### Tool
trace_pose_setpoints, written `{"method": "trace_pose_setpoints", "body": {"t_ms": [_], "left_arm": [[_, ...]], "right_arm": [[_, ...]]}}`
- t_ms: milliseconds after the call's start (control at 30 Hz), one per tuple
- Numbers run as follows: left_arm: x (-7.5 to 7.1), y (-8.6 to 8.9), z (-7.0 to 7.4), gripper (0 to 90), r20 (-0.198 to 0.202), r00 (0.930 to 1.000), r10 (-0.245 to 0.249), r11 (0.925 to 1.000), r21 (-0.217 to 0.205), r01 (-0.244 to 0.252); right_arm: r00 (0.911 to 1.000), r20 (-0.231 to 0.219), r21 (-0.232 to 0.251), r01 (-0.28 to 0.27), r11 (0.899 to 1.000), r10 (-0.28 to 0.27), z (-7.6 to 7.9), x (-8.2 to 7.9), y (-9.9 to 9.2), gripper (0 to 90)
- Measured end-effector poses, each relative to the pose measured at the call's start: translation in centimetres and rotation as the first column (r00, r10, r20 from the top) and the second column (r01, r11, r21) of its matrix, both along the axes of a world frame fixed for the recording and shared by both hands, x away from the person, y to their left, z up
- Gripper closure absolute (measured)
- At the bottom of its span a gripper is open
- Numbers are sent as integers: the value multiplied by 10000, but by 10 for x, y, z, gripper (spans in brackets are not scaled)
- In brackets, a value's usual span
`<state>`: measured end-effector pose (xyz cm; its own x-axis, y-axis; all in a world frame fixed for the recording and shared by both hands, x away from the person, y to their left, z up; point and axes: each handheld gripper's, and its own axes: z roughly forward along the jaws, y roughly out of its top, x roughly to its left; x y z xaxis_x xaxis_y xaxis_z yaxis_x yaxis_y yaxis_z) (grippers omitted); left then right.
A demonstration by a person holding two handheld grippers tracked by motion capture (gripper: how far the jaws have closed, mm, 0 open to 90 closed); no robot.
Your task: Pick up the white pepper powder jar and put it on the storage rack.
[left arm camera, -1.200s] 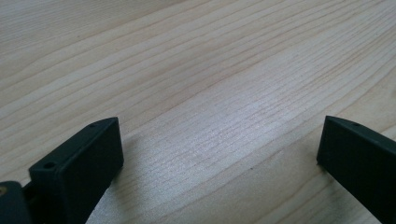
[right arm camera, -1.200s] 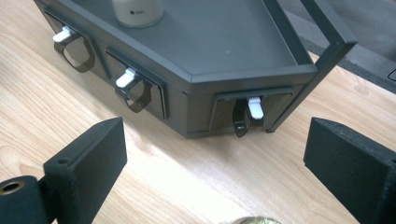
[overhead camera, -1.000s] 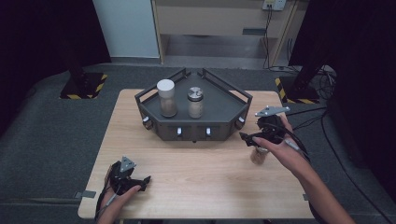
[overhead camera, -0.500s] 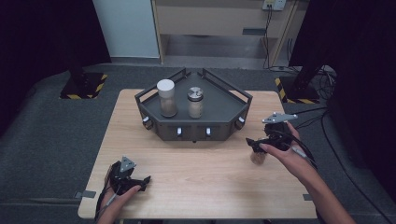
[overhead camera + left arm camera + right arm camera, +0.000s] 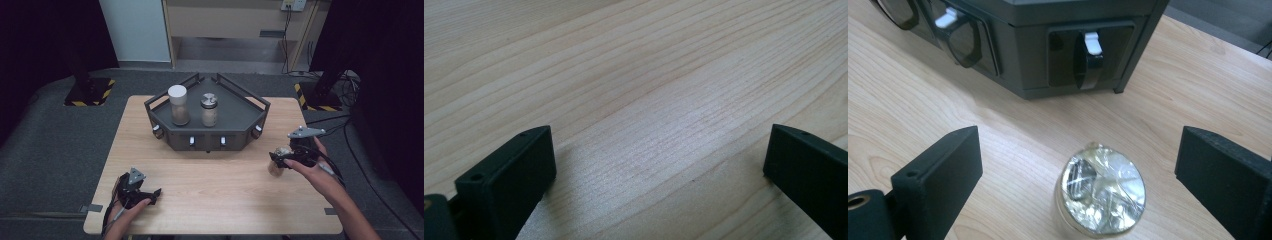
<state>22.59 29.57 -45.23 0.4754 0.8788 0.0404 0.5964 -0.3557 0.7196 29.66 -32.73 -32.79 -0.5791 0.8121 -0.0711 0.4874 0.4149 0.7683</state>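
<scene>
A small jar (image 5: pixel 275 165) with a shiny foil-like lid (image 5: pixel 1101 194) stands on the wooden table (image 5: pixel 225 185) at the right. My right gripper (image 5: pixel 281 159) hangs over it, open, and its jaws (image 5: pixel 1078 150) stand wide on either side of the jar without touching it. At the front left my left gripper (image 5: pixel 149 195) rests low on the table, open, with bare wood between its jaws (image 5: pixel 659 145).
A dark grey rack (image 5: pixel 210 136) with knobs along its front stands at mid table. It carries a white-lidded jar (image 5: pixel 178 104) and a silver-lidded jar (image 5: pixel 209 110). One corner and knob of the rack (image 5: pixel 1088 55) lie just beyond the right gripper.
My right gripper has moved a little toward the near right and sunk lower around the jar, which stays in place. The left gripper has not moved.
</scene>
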Motion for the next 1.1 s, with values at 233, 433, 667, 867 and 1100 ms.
{"method": "trace_pose_setpoints", "body": {"t_ms": [233,433,667,867,1100], "left_arm": [[0,0,0,0,2,10000,3,10000,-4,-3],[0,0,0,0,0,10000,2,10000,-1,-2],[0,0,0,0,0,10000,4,10000,-2,-4],[0,0,0,0,1,10000,4,10000,-4,-4],[0,0,0,0,1,10000,3,10000,-4,-3]], "right_arm": [[9996,-184,11,197,9998,-197,-7,-2,-6,47],[9990,-312,12,325,9995,-324,-13,-4,-14,47],[9979,-458,82,461,9989,-456,-19,-7,-22,47],[9967,-595,148,557,9983,-547,-26,-8,-26,46],[9956,-725,199,609,9979,-593,-35,-9,-28,46]]}}
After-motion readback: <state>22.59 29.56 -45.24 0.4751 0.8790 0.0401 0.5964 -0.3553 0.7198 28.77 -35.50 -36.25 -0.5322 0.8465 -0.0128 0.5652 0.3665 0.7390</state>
